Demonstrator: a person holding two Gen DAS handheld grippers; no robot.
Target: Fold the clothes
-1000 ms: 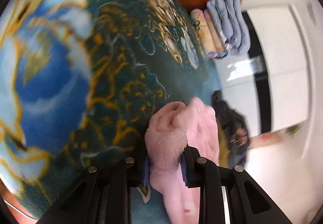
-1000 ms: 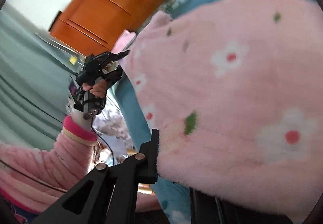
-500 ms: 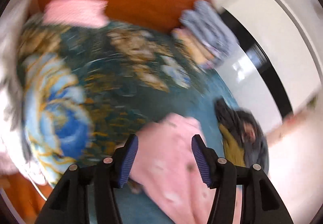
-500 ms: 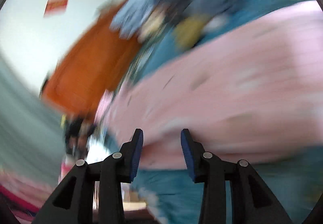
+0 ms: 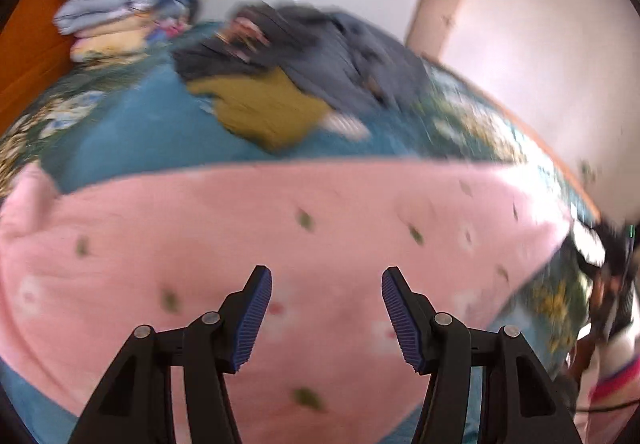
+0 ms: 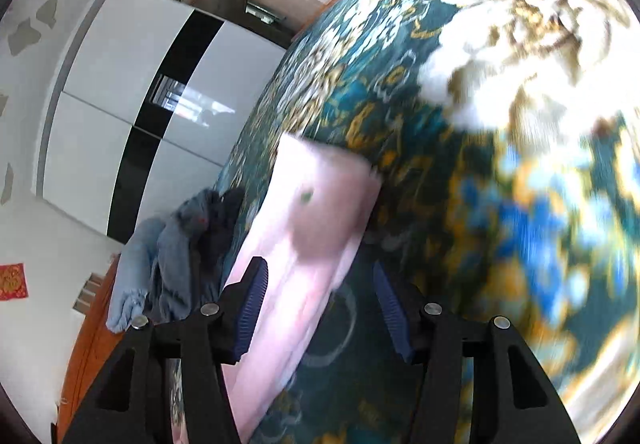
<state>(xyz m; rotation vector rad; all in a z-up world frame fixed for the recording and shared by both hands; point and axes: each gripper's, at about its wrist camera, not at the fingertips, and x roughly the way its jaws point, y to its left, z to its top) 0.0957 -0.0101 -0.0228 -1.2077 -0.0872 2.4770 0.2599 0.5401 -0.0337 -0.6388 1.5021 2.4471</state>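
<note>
Both grippers, left (image 5: 326, 308) and right (image 6: 318, 308), hover spread above the pink garment (image 5: 280, 268); best pinch opposite edges evenly before folding.

I saw a bed (image 5: 132, 132) under a teal floral cover, a white wardrobe (image 6: 120, 84) with a black stripe, and an orange headboard (image 5: 24, 44) at the bed's far end.

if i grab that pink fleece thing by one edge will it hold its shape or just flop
The pink fleece garment will probably flop: it lies limp, following the bedspread. Its fuzzy pile likely grips ribbed pads well, not slippery. It looks light for its spread. The open left hand-held gripper would lift only a drooping edge.
</note>
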